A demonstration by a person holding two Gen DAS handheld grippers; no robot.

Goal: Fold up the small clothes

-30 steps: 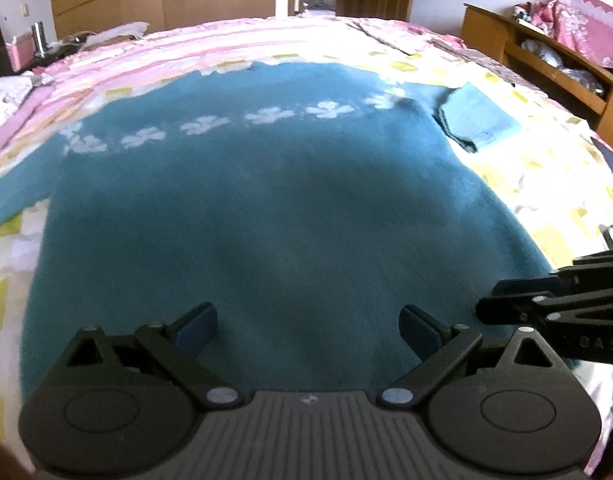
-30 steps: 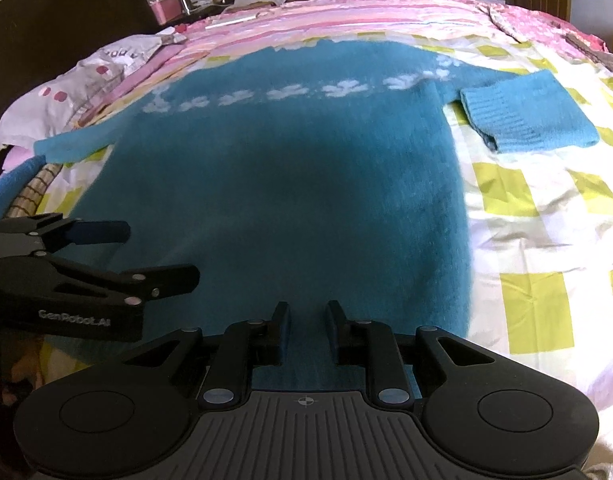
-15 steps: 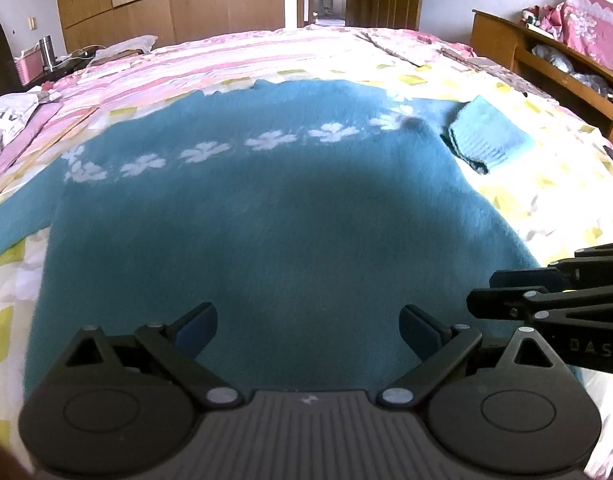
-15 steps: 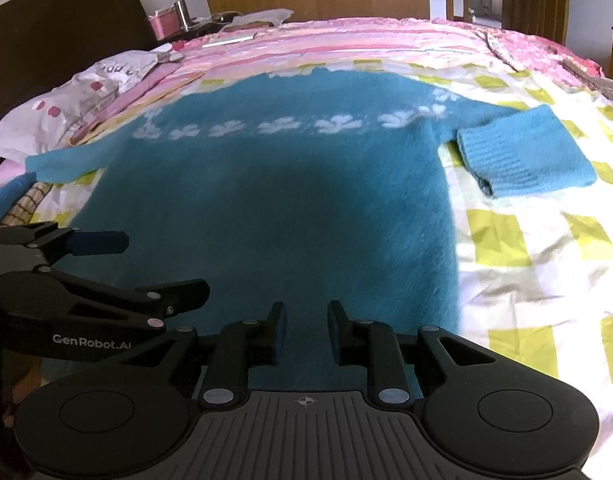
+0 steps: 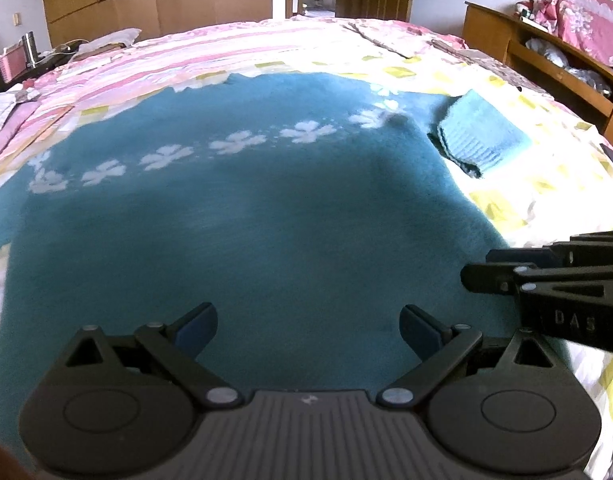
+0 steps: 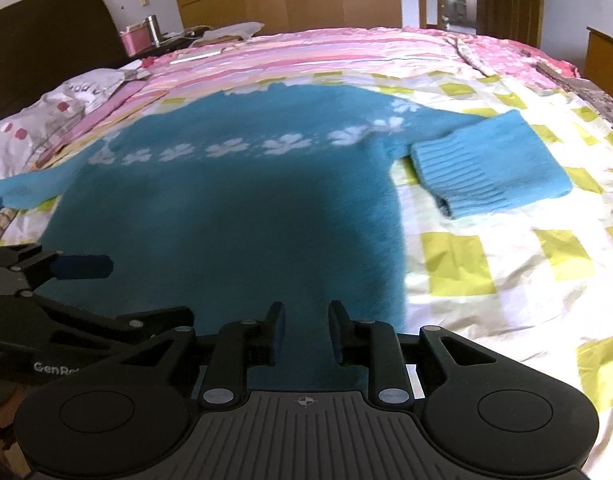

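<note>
While we hold both tools over the near hem of the teal knitted sweater with a row of white flowers [image 5: 266, 232], our left gripper [image 5: 308, 326] stands with its blue-padded fingers [image 5: 196, 326] spread wide, and we see only the sweater's fabric in the gap. From this view we cannot tell whether the pads touch the knit or hover just above it. Our right gripper [image 6: 302, 330] has its two fingers drawn near together with a narrow gap between them; teal fabric shows through that gap, and nothing is pinched between the pads as far as we can see.

In the left wrist view the right gripper enters at 3 o'clock as a black linkage, lying over the sweater's right edge. In the right wrist view the left gripper comes in at 9 o'clock, one blue pad [image 6: 82, 266] pointing across the sweater's lower left part.

We see the sweater lying flat and spread out on the bed with a pink-striped and yellow-checked cover [image 6: 486, 272], its neckline toward 12 o'clock and its hem toward 6 o'clock, under the tools. One sleeve is folded back on itself at 2 o'clock, its ribbed cuff [image 6: 466, 176] resting on the checked cover just beside the body. The other sleeve [image 6: 30, 188] stretches out toward 9 o'clock.
</note>
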